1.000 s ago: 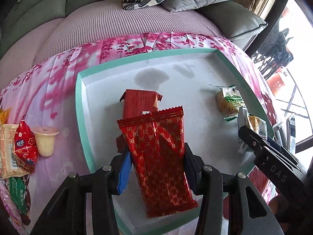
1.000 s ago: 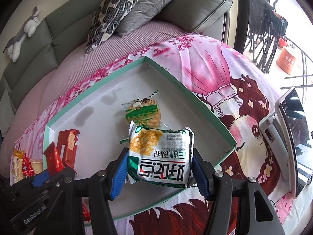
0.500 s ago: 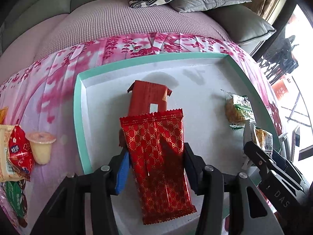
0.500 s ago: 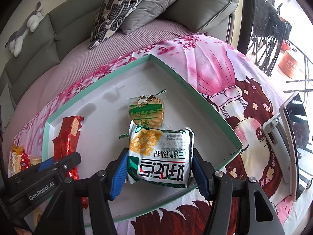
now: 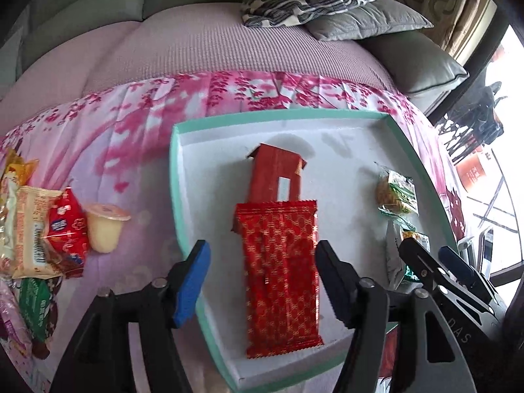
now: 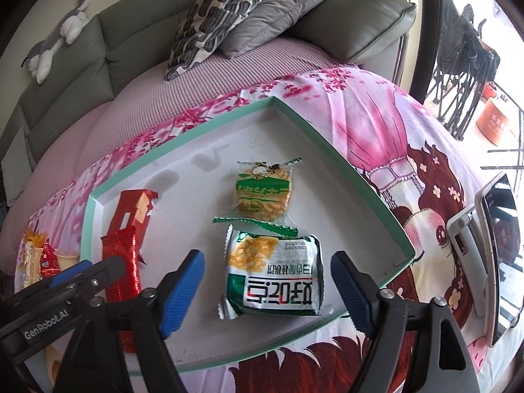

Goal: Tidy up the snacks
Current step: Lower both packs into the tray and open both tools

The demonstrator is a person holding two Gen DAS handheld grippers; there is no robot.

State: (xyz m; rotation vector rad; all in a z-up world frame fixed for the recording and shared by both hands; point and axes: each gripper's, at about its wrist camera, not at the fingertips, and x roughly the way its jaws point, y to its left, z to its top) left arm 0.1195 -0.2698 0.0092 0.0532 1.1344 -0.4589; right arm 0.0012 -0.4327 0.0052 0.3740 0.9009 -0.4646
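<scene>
1. While both sets of jaws are opening, neither grips anything: the left gripper (image 5: 262, 278) straddles the long red foil snack packet with gold pattern (image 5: 280, 278), and the right gripper (image 6: 267, 291) straddles the white-and-green crinkled snack bag (image 6: 273, 276). Pads stand clear of both wrappers, and both snacks lie released on the floor of the shallow white tray with mint-green rim (image 5: 175, 177).

2. Risk, lower centre of the left wrist view: the blue left pad sits over the tray rim. If the gripper lifts off at a slant, the pad could hook the rim and shift the whole tray.

3. Risk, centre of the same view: the red foil packet overlaps the foot of the red carton-like snack box (image 5: 276, 177). A nudge on withdrawal may slide one against the other and spoil the row.

4. Risk, lower centre of the right wrist view: the white-and-green bag lies near the tray's front edge. A trailing pad could drag it over the low wall onto the pink floral cloth (image 6: 376, 121).

5. Risk, centre of the right wrist view: the round biscuit in clear green wrapper (image 6: 263, 193) touches the bag's top seam, so any shove on the bag carries through.

6. Still outside the tray at left of the left wrist view: the pale jelly cup (image 5: 104, 227) and a heap of mixed packets (image 5: 39, 229). Reaching there, the left gripper may sweep the cup over, as it looks light.
</scene>
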